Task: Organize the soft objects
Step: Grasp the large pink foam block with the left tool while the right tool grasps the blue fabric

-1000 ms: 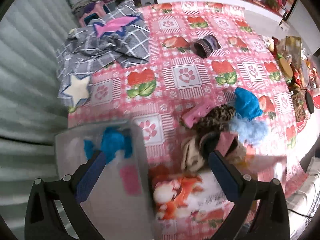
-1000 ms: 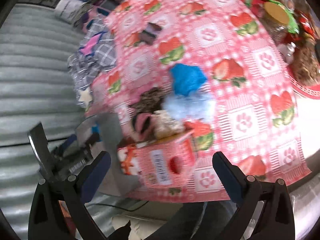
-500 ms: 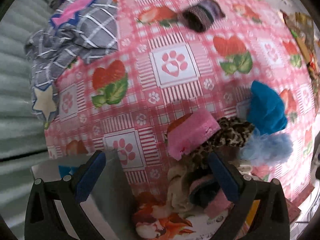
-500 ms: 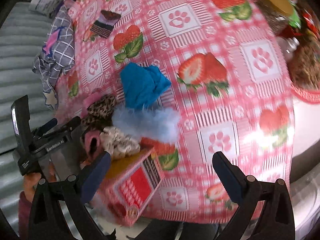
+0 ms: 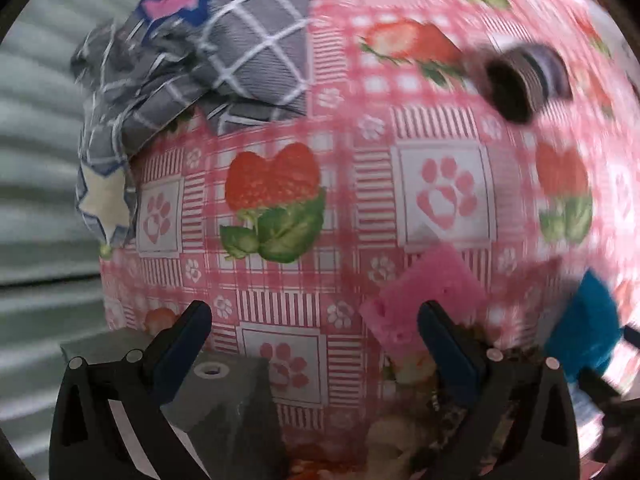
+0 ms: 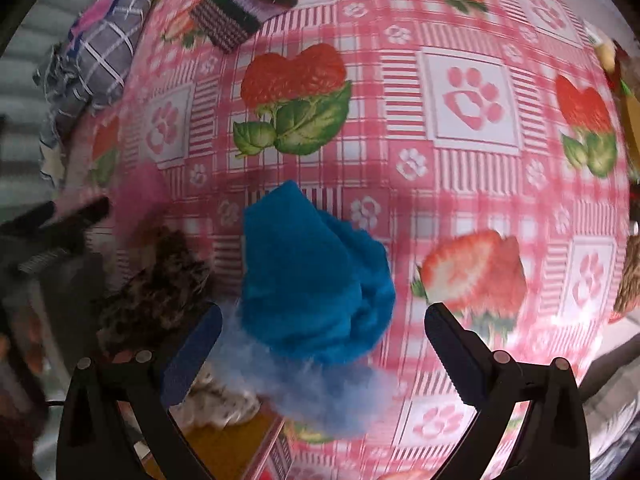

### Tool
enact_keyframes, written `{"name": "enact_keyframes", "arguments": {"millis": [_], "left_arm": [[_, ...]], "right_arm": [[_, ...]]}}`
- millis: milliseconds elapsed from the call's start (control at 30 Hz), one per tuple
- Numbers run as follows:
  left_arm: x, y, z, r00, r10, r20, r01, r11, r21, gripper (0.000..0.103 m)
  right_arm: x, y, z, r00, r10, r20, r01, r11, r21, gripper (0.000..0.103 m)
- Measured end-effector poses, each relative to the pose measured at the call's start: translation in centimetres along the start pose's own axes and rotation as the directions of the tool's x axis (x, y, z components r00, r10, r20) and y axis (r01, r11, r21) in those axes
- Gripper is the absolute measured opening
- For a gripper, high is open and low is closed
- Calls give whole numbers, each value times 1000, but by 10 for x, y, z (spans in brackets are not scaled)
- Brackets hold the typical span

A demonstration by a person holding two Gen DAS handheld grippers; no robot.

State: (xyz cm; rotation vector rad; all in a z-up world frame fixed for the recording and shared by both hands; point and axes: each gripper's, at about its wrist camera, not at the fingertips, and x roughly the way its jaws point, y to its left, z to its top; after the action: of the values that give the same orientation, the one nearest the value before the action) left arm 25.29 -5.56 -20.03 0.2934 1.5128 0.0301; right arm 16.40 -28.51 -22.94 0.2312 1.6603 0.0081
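**Left wrist view: both grippers spread wide over the pile of soft things**

Left wrist view first, going left to right. I am seeing a crumpled grey checked cloth [image 5: 224, 52] lying at the far left edge of the worktop [image 5: 400, 216], which is wearing a pink strawberry-and-paw covering. My left gripper [image 5: 314, 334] is hanging released, its jaws wide apart and nothing between them. A grey box [image 5: 224, 396] is sitting under the left finger. Just beside the right finger a pink sponge-like piece [image 5: 424, 300] is resting on top of the pile. Far back to the right a dark striped sock [image 5: 524, 80] is lying alone, blurred. At the right edge the bright blue cloth [image 5: 588, 332] is showing.

On the right wrist view, the leopard-print piece [image 6: 156, 292] is lying at the left, next to the left finger. My right gripper [image 6: 322, 326] is also standing released, jaws wide, with the bright blue cloth [image 6: 312, 276] sitting between the fingers but not pinched. A pale blue fluffy piece [image 6: 320, 396] is touching it underneath, and a cream speckled piece [image 6: 220, 404] is lying beside an orange carton [image 6: 240, 452]. The striped sock [image 6: 240, 8] is resting far back.
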Motion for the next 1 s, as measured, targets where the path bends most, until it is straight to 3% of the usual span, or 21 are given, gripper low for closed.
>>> {"name": "enact_keyframes", "arguments": {"millis": [167, 267, 433, 533, 800, 833, 900, 967, 1000], "left_arm": [[-4, 14, -3, 991, -130, -21, 128, 987, -96, 103], [1, 11, -1, 981, -192, -41, 184, 973, -140, 103], [19, 8, -1, 950, -292, -112, 246, 918, -311, 103], [28, 9, -2, 935, -325, -143, 251, 890, -382, 103], [48, -3, 5, 938, -278, -209, 178, 900, -399, 102], [50, -4, 5, 941, -260, -217, 160, 906, -392, 101], [57, -2, 3, 944, -245, -219, 151, 914, -376, 88], [63, -6, 4, 936, -258, -238, 159, 916, -367, 80], [63, -5, 6, 933, -273, -233, 171, 909, -379, 78]], "right_arm": [[23, 0, 4, 999, -37, -7, 37, 999, -19, 102], [26, 1, 3, 996, -87, 33, 89, 994, -60, 102], [27, 11, 6, 992, -108, 63, 114, 988, -104, 102], [22, 16, 9, 991, -104, 90, 114, 987, -110, 102], [32, 34, 23, 990, -119, 74, 130, 977, -169, 101], [32, 36, 22, 989, -126, 78, 139, 974, -178, 89], [30, 44, 21, 983, -147, 106, 166, 966, -201, 74], [26, 47, 21, 984, -139, 116, 162, 962, -219, 46], [24, 46, 21, 985, -128, 117, 152, 963, -221, 41]]}}
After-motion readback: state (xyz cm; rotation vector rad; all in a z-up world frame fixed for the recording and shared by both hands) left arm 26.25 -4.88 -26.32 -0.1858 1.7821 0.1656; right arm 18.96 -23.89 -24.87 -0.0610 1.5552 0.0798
